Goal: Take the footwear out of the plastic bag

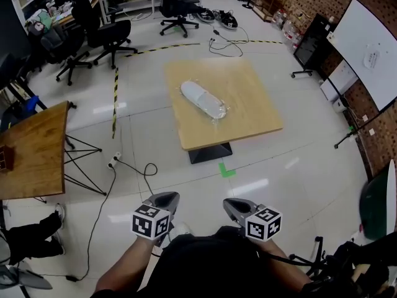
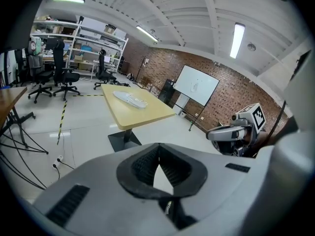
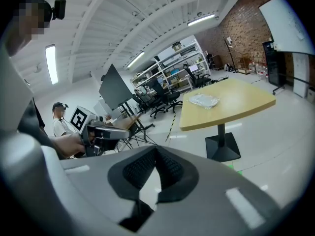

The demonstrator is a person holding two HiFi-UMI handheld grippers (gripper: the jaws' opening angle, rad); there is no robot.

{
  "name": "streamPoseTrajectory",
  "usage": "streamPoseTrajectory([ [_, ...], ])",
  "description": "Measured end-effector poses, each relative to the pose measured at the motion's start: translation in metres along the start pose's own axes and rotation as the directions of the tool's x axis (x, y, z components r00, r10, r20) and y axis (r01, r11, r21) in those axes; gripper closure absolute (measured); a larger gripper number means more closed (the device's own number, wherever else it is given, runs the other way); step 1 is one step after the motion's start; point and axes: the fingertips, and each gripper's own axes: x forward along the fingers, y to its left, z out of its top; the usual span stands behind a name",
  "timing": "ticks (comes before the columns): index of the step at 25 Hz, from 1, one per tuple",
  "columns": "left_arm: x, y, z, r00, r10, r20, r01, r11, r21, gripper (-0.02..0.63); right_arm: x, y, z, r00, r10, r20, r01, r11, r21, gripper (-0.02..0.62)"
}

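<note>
Clear crinkled plastic bag [image 1: 221, 113] holding elongated white footwear [image 1: 202, 98] lies on square pale-wood table [image 1: 251, 120], far centre. Grey left gripper [image 1: 166, 198] and grey right gripper [image 1: 233, 206] near, well apart from table; ribbed black jaws closed tip to tip, empty.

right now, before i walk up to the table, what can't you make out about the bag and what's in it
- Footwear: the head view shows only a long white shape inside the plastic bag. It is too small, and the film too shiny, to tell the type or how many there are.
- Bag's opening: too small in every view to tell which end is open or tied.
- Both gripper views: the bag is a tiny pale patch on the distant table, with no detail.
</note>
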Motion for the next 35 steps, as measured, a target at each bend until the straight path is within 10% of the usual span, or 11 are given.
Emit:
streamPoseTrajectory([
  [11, 0.042, 0.034, 0.036, 1.0, 0.024, 0.005, -0.024, 1.0, -0.005, 0.6, 0.031, -0.057, 0.035, 1.0, 0.002, -0.024, -0.002, 1.0, 0.022, 0.594],
  [24, 0.124, 0.027, 0.117, 0.98, 0.198, 0.033, -0.197, 0.979, -0.047, 0.6, 0.084, -0.183, 0.16, 0.982, 0.161, -0.096, -0.176, 0.969, -0.175, 0.594],
  [35, 0.164, 0.035, 0.159, 0.973, 0.231, -0.006, -0.231, 0.972, -0.046, 0.6, 0.115, -0.26, 0.191, 0.981, 0.139, -0.135, -0.155, 0.982, -0.112, 0.592],
])
